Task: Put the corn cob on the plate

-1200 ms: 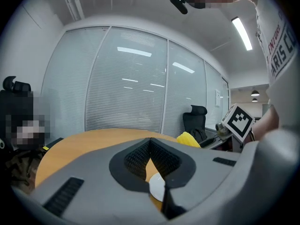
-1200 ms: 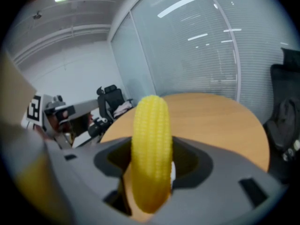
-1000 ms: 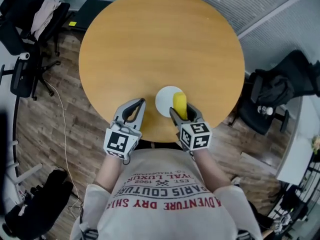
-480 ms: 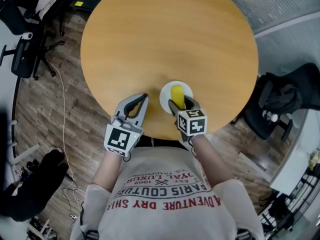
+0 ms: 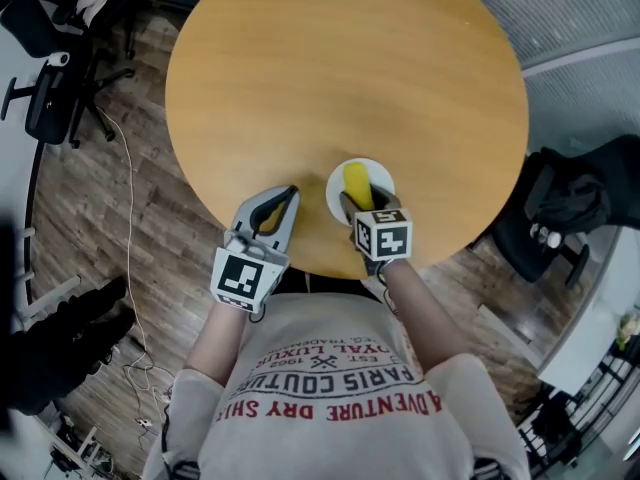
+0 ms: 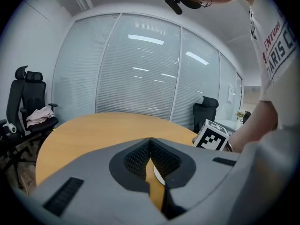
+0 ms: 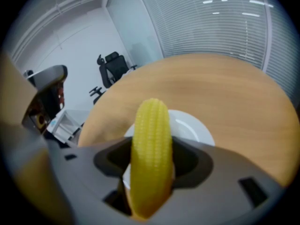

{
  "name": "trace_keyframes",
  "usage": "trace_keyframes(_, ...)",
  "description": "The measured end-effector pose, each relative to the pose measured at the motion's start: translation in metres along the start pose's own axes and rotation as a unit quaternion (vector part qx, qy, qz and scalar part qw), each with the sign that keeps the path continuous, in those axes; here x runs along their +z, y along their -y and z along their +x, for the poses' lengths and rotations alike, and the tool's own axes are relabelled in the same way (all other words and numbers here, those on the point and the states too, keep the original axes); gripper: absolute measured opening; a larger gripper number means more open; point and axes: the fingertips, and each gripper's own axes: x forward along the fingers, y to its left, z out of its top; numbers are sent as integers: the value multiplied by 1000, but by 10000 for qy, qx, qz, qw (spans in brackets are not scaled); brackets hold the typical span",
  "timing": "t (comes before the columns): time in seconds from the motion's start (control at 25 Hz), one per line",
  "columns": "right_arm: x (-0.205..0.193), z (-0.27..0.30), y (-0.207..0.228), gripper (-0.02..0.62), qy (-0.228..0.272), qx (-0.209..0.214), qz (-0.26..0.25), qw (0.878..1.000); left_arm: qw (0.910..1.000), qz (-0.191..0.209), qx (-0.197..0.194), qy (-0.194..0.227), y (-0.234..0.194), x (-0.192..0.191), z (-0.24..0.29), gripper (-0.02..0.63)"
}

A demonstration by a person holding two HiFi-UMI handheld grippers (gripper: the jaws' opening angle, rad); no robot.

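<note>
Bright even lighting, fisheye edges, soft foreground blur.

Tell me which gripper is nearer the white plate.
Right. The right gripper holds the corn cob directly over the plate. The left gripper is shut and empty, off to the plate's left, above the table's near edge.

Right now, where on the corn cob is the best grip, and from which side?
Pinch the corn cob across its narrow width, toward its near end, approaching from the person's side along its length. It's long and slim and points away over the plate, as the right claw holds it.
</note>
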Motion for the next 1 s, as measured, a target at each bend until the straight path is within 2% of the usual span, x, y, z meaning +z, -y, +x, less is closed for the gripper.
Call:
trace_keyframes(0.24, -1, 3, -2, 267, -141, -190, -249, 9994, 9999, -70, 83, -46, -7, -3, -2, 34)
trace_keyframes(0.36, -1, 4, -3, 267, -137, -252, -165, 9995, 9998, -146, 57, -79, -6, -1, -2, 34)
trace_keyframes(0.64, 2, -3, -7, 267, -67, -48, 177, 9998, 9999, 93, 92, -37, -13, 2, -4, 34)
trace_keyframes(0.8, 12, -17, -8, 267, 134, -106, 179, 9997, 9998, 178, 19, -4, -12, 8, -3, 34)
trace_keyframes(1.0, 34, -47, -12, 257, 686, -376, 10, 9969, 9995, 265, -71, 166, -8, 25, -8, 34)
